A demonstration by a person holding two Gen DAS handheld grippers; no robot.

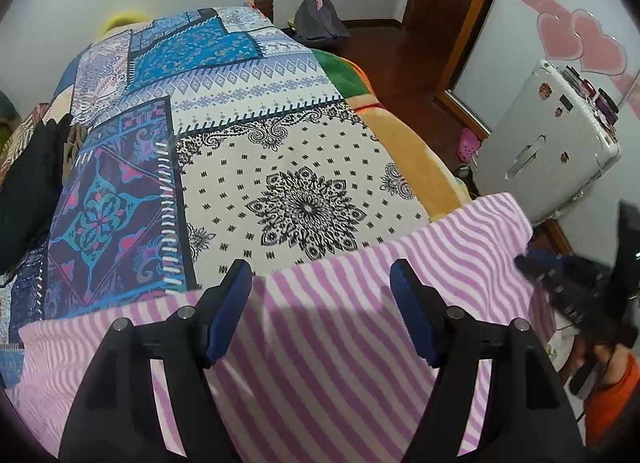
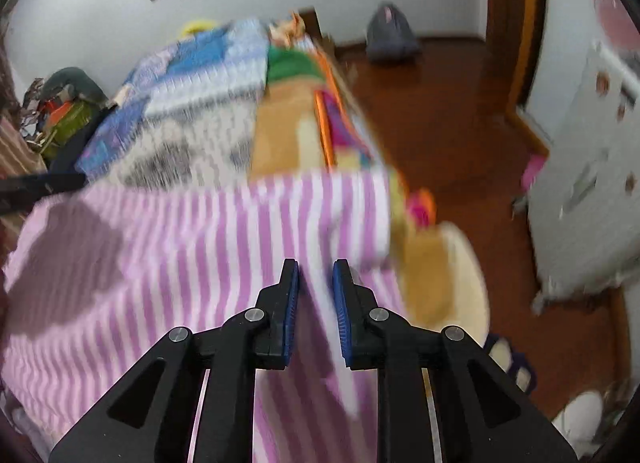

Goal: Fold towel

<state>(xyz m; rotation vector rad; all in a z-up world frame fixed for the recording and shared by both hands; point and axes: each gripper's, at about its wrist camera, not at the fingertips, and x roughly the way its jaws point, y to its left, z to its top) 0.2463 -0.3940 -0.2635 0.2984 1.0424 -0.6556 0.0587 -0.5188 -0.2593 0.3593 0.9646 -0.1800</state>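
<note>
A pink-and-white striped towel point(image 1: 340, 327) lies spread over the near end of a bed, on a patterned bedspread point(image 1: 272, 135). My left gripper point(image 1: 322, 269) hangs open just above the towel's far edge, its blue pads wide apart and nothing between them. The right wrist view is blurred. There my right gripper point(image 2: 316, 267) stands over the right part of the towel point(image 2: 160, 263), its pads only a narrow gap apart. A raised fold of towel runs through that gap, and the pads do not visibly press on it. The right gripper's hand, in an orange sleeve point(image 1: 612, 395), shows at the left view's right edge.
A white suitcase point(image 1: 548, 143) stands right of the bed on the wooden floor point(image 2: 440, 135). A grey bag point(image 1: 320, 19) sits by the far wall. Dark clothing point(image 1: 28, 183) lies along the bed's left side. An orange blanket point(image 1: 424, 167) hangs off the right edge.
</note>
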